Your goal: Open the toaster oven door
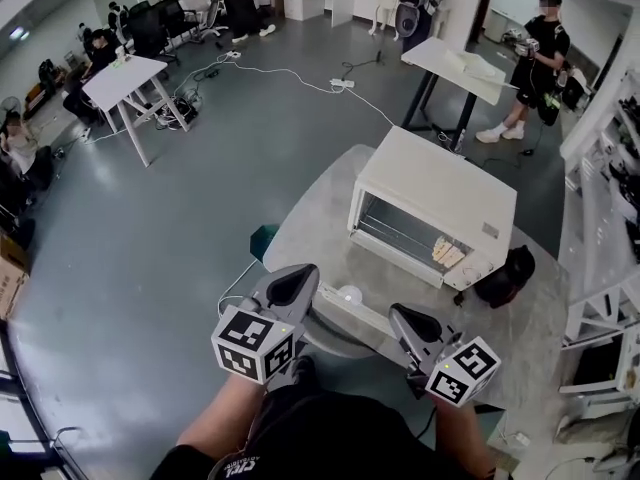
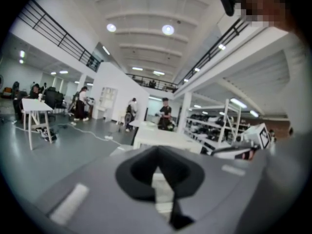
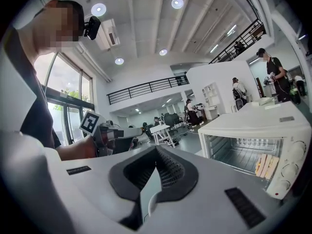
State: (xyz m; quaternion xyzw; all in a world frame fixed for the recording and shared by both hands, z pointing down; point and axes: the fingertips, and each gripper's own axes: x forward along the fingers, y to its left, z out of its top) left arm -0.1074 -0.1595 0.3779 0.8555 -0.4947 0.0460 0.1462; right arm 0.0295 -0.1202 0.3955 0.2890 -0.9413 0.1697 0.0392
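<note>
The white toaster oven (image 1: pixel 432 211) stands on a round grey table (image 1: pixel 310 223). Its front faces me, with the wire rack and pale bread slices (image 1: pixel 447 255) showing inside. A white bar (image 1: pixel 355 316) lies parallel to that front near the table's edge; I cannot tell whether it belongs to the door. My left gripper (image 1: pixel 292 286) and right gripper (image 1: pixel 412 323) are both shut and empty, held close to my body, short of the oven. In the right gripper view the oven (image 3: pixel 253 130) sits ahead to the right, beyond the gripper (image 3: pixel 155 174). The left gripper (image 2: pixel 158 172) points past it.
A black bag (image 1: pixel 505 278) rests beside the oven's right end. Metal shelving (image 1: pixel 600 218) lines the right side. A person (image 1: pixel 530 63) stands by a white table (image 1: pixel 455 68) behind the oven. Another white table (image 1: pixel 125 78) and floor cables (image 1: pixel 300 78) lie far left.
</note>
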